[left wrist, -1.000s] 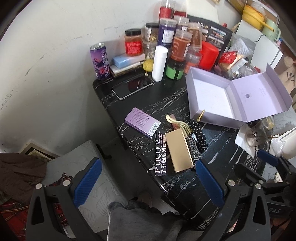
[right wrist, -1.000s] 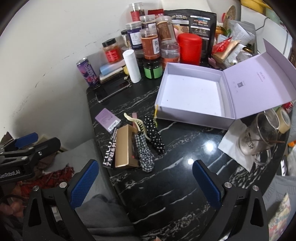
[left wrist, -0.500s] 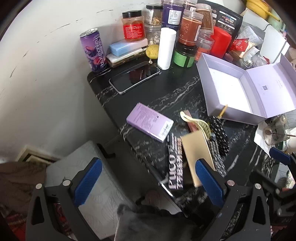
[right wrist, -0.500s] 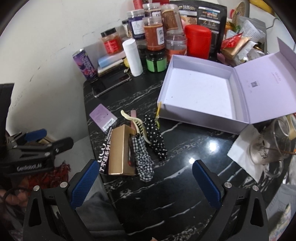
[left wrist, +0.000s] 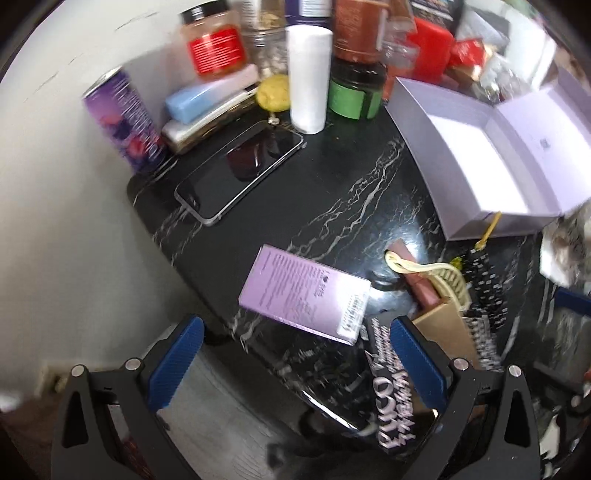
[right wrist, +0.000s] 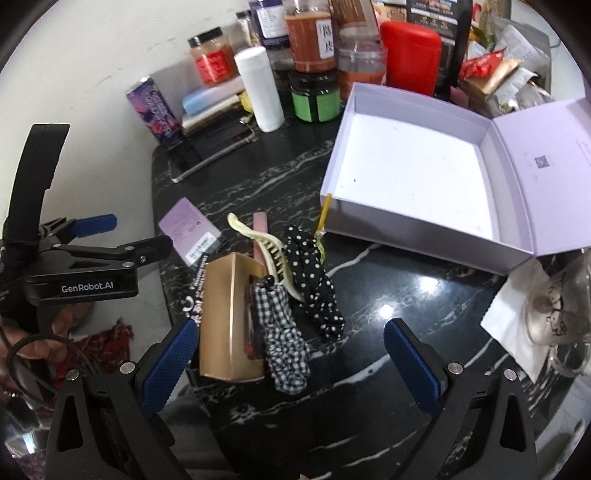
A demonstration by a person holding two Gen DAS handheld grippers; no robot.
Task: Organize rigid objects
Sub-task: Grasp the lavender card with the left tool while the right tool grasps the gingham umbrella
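Now the wide-open, empty left claw (left wrist: 293,354) is hovering over the flat lilac cardboard packet (left wrist: 304,293) near the table's left edge, likely needing to descend and close.

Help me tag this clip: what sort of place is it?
Probably a home, at a cluttered black marble-look table against a wall: food jars, a phone and hair accessories share it.

Left gripper (left wrist: 295,358) and right gripper (right wrist: 290,356), jaws wide apart.
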